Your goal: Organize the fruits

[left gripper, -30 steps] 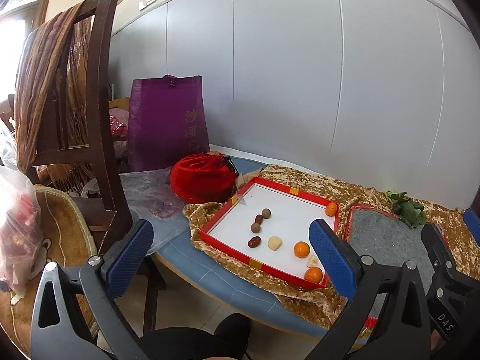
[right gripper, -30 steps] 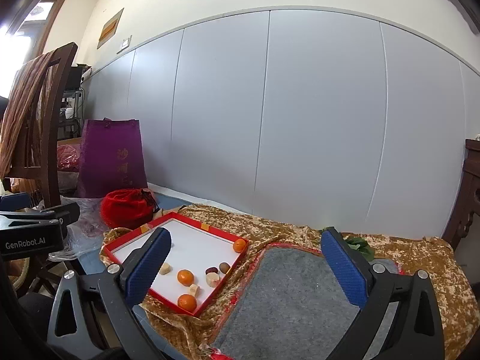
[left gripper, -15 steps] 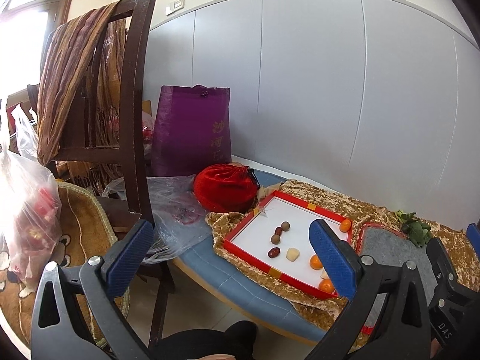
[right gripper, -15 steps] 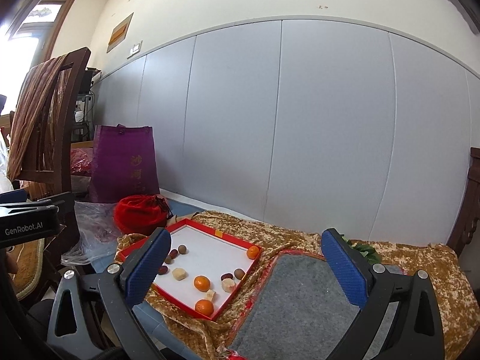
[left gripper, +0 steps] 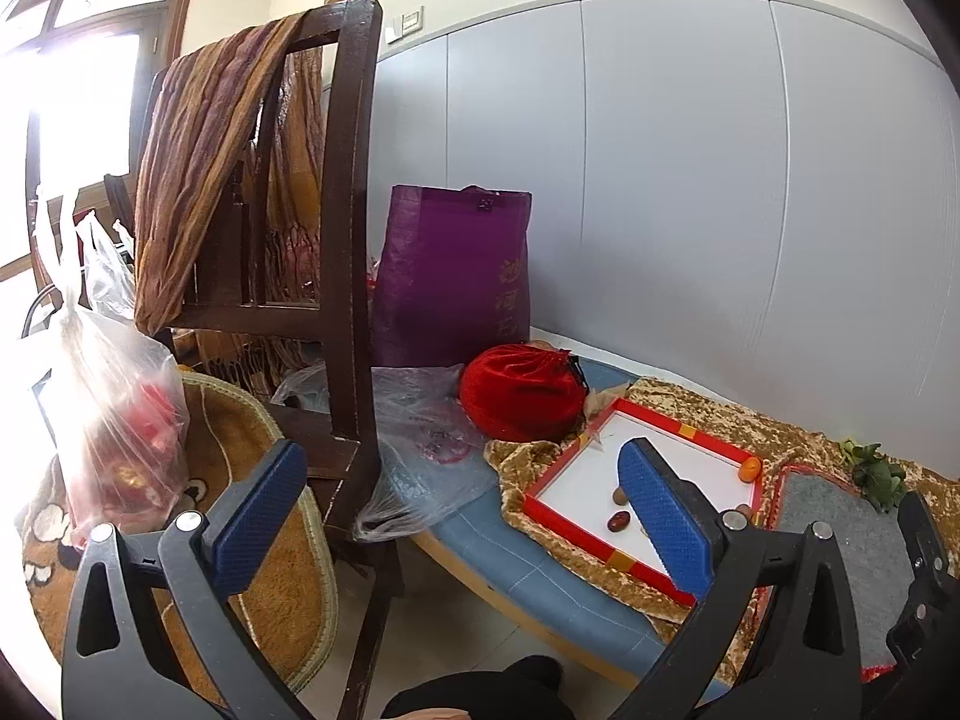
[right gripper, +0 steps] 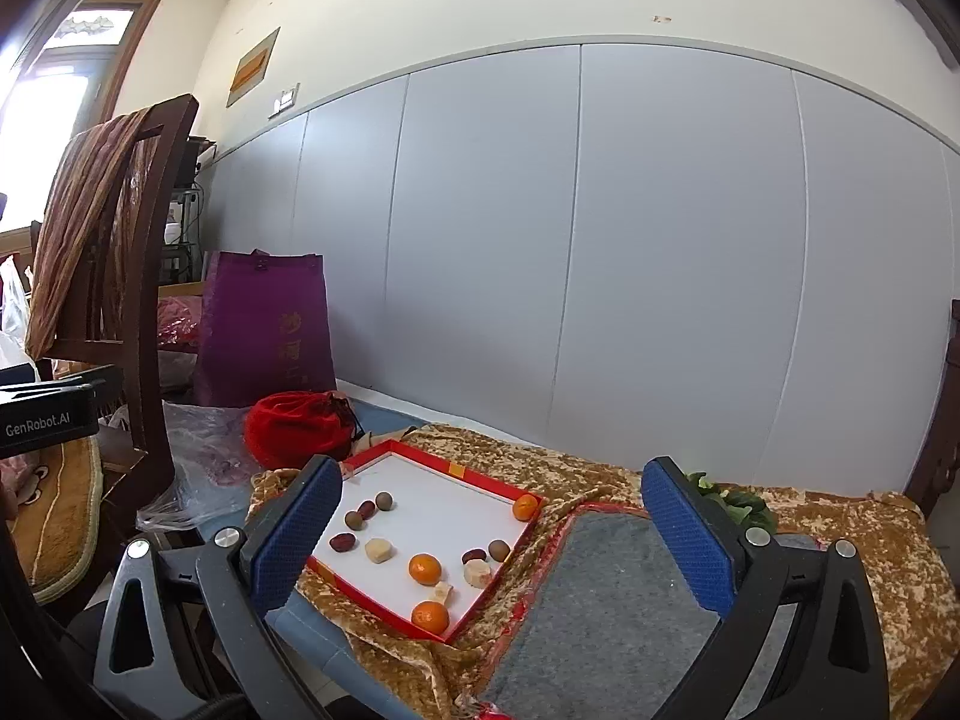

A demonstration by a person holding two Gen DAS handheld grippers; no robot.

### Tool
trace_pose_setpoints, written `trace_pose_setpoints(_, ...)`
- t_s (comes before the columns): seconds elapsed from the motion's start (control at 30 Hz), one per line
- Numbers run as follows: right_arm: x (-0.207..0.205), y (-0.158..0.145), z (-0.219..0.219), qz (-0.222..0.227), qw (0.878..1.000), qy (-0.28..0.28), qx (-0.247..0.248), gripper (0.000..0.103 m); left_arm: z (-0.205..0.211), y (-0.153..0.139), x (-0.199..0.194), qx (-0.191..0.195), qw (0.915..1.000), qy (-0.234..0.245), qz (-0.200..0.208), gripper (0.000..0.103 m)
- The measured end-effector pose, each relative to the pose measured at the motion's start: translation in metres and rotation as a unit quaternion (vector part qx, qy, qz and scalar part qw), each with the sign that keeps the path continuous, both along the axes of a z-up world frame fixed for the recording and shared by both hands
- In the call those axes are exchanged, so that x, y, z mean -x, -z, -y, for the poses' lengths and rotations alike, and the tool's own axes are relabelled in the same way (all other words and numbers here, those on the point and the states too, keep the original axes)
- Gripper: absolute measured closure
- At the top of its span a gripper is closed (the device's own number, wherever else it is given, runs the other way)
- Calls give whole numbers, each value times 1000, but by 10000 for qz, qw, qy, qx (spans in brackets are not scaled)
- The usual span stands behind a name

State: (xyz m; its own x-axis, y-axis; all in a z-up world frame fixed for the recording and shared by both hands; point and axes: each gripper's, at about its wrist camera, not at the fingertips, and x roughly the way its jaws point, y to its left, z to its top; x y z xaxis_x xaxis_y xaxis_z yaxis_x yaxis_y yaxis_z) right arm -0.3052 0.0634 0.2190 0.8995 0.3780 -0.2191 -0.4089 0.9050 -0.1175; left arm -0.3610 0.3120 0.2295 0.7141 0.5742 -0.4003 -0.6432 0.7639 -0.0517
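both tongs, left tongs point(left gripper: 462, 516) and right tongs point(right gripper: 492, 531), gape apart, empty, above the counter point(right gripper: 336, 630); tangerines point(right gripper: 425, 568) and dates point(right gripper: 341, 542) lie scattered in the red tray point(right gripper: 474, 478).

Fruits point(right gripper: 425, 568) in tray point(right gripper: 457, 470), mat point(right gripper: 606, 606) right, pouch point(right gripper: 297, 429) left, bag point(right gripper: 264, 324) behind

Counted in the red-rimmed tray point(right gripper: 480, 483): three oranges point(right gripper: 425, 568), three red dates point(right gripper: 341, 542), three brown round fruits point(right gripper: 384, 501), three pale chunks point(right gripper: 377, 549). Left: one purple bag point(right gripper: 264, 324), one red pouch point(right gripper: 297, 429). Right: one grey mat point(right gripper: 600, 612).
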Motion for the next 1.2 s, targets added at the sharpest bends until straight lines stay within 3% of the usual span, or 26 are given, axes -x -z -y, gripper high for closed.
trace_pose_setpoints(0.43, 2, -1, -1, -2, 10000, -40, -65, 2, -7, 0, 8, -54, 9999, -123, 20, 0)
trace_pose_setpoints(1.2, 15, -4, -26, 40, 9990, -447, -8, 2, -41, -9, 35, -118, 9968, -787, 44, 0)
